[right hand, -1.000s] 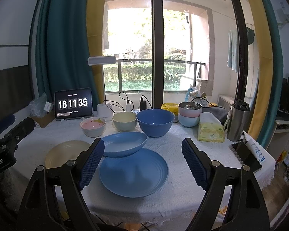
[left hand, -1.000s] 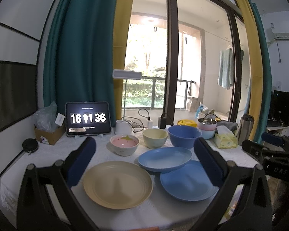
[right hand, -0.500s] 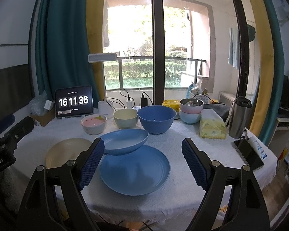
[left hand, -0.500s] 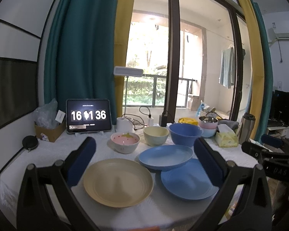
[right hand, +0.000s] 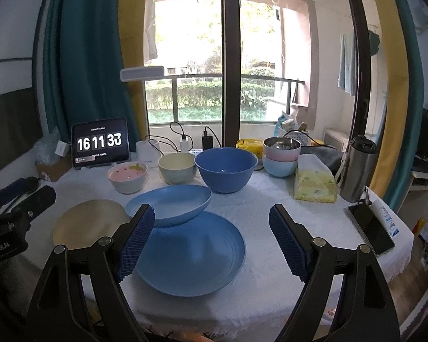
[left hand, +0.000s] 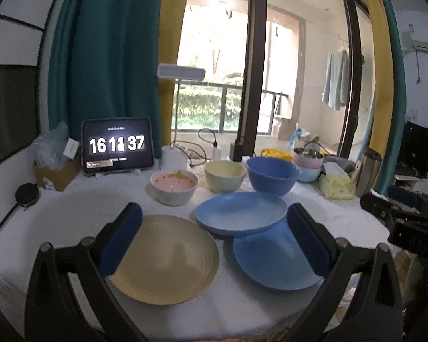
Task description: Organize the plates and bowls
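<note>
Three plates wait at the near edge of the table [right hand: 299, 199]: a deep blue plate [left hand: 241, 213] sits tilted, its near rim propped on a flat blue plate [right hand: 191, 253], w/ a beige plate [left hand: 165, 259] just beside them at 9 o'clock. Beyond, at 12 o'clock, we see three bowls in a row: pink bowl [left hand: 174, 186], cream bowl [left hand: 224, 175], big blue bowl [right hand: 226, 168].

Our left gripper [left hand: 212, 240] hangs above the beige plate, jaws wide apart, nothing held. Our right gripper [right hand: 211, 242] hangs above the flat blue plate, jaws equally spread & empty.

We judge the job at its opening step: nothing stacked on purpose yet, approach only. Next move, prob.: drop a gripper to a plate rim, pinch it, then lift. The tilted plate looks the likeliest to slide if nudged.

Farther out: clock tablet [right hand: 100, 146] at 10 o'clock, tissue pack [right hand: 314, 185] & steel flask [right hand: 358, 168] at 2 o'clock.
</note>
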{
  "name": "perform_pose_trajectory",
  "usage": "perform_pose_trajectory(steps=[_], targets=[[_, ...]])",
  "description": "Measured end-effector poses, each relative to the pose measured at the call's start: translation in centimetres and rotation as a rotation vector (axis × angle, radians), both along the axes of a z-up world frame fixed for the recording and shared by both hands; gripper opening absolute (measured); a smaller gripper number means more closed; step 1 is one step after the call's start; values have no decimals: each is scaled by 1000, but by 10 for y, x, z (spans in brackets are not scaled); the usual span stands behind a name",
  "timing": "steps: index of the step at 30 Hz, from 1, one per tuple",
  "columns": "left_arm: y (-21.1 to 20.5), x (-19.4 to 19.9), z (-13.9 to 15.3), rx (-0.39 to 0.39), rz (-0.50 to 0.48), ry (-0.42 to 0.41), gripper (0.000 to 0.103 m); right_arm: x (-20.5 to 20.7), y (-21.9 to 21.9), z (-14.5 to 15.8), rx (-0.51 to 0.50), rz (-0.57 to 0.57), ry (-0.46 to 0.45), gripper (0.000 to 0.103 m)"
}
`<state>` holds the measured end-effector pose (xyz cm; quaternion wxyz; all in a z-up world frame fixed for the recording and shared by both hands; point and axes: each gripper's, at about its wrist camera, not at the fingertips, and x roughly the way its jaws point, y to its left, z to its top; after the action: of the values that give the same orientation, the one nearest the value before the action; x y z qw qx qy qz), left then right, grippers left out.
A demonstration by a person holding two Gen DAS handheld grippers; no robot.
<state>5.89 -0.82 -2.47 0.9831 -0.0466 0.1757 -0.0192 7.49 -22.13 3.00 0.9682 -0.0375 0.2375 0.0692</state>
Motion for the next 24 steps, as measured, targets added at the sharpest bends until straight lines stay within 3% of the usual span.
perform_pose_trajectory(steps=[24], targets=[[-5,88,-23,-4,11,147,101,80,-12,-24,33,-22,105,85]])
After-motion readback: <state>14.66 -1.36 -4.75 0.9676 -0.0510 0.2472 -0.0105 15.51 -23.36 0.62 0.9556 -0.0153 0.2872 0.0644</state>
